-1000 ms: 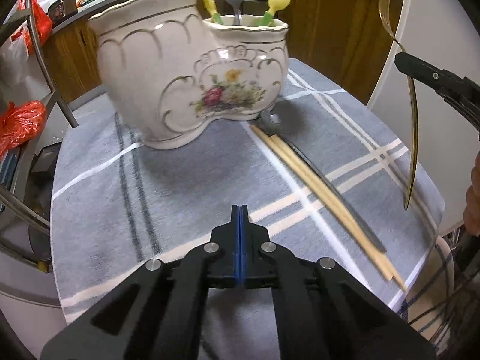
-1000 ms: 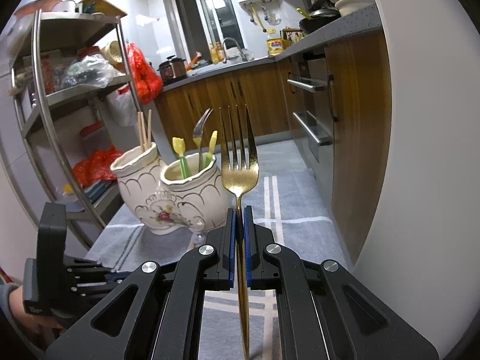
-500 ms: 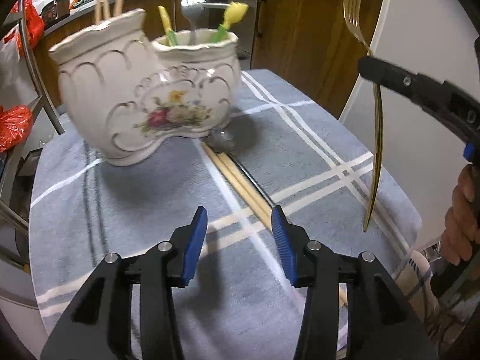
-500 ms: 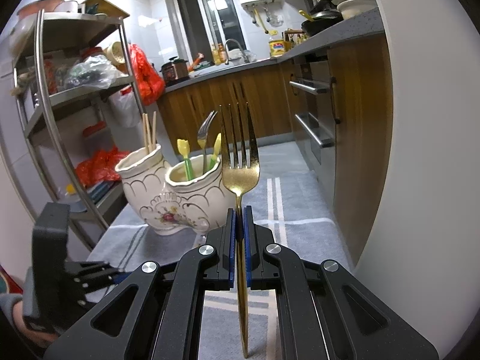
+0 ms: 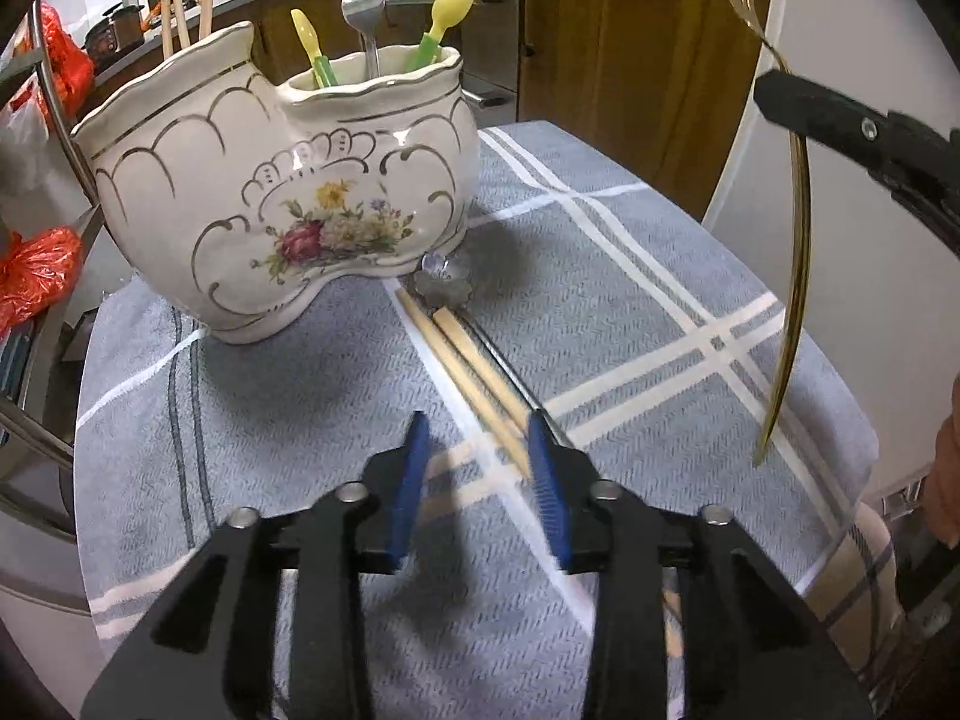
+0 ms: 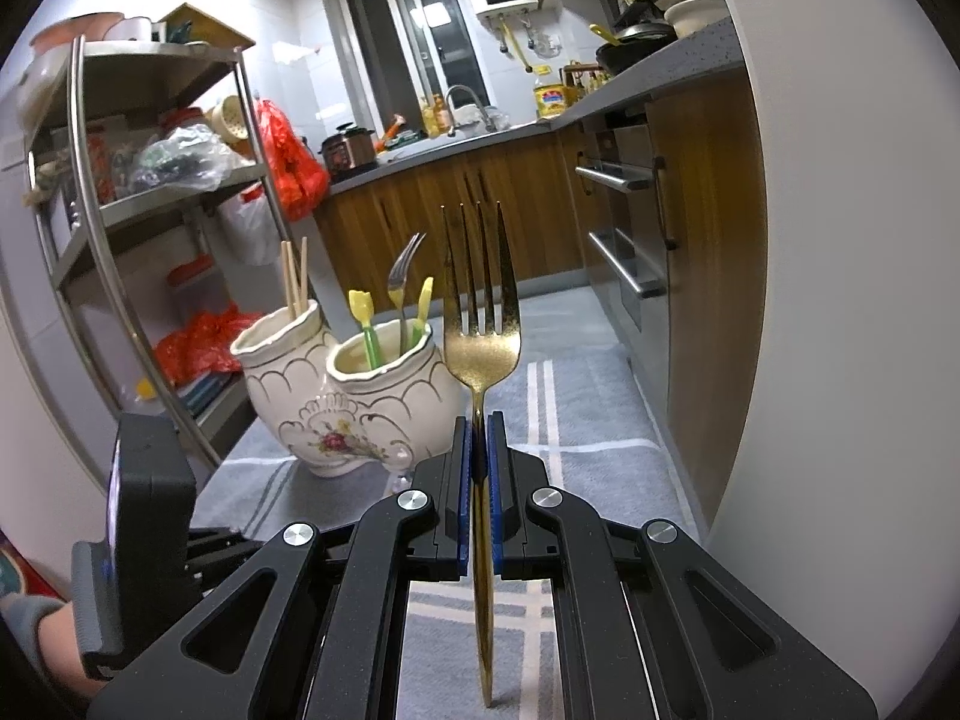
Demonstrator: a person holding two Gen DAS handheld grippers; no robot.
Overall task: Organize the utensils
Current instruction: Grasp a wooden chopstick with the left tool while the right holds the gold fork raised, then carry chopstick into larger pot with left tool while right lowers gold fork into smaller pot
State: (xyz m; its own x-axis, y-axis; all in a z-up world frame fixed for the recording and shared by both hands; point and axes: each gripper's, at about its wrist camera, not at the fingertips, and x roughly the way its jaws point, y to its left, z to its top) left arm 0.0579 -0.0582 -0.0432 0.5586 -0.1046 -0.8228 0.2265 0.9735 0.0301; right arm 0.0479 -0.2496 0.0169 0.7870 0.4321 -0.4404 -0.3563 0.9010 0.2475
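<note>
A white double-pot ceramic holder [image 5: 282, 210] with a flower print stands on the grey checked cloth [image 5: 630, 276]; it also shows in the right wrist view [image 6: 348, 402]. It holds chopsticks, a silver fork and yellow-green utensils. A pair of wooden chopsticks [image 5: 474, 372] and a dark-handled spoon [image 5: 441, 288] lie on the cloth. My left gripper [image 5: 474, 480] is open, low over the chopsticks' near end. My right gripper [image 6: 478, 450] is shut on a gold fork [image 6: 480, 348], held upright, tines up, above the cloth's right side [image 5: 795, 276].
A metal shelf rack [image 6: 150, 210] with red bags stands left of the table. Wooden kitchen cabinets [image 6: 510, 204] are behind. A white wall or door [image 6: 840, 300] is close on the right. The table's right edge [image 5: 852, 420] drops off beside the fork.
My left gripper opened from shut and moved forward over the chopsticks' near end. The right gripper with the gold fork stayed nearly still.
</note>
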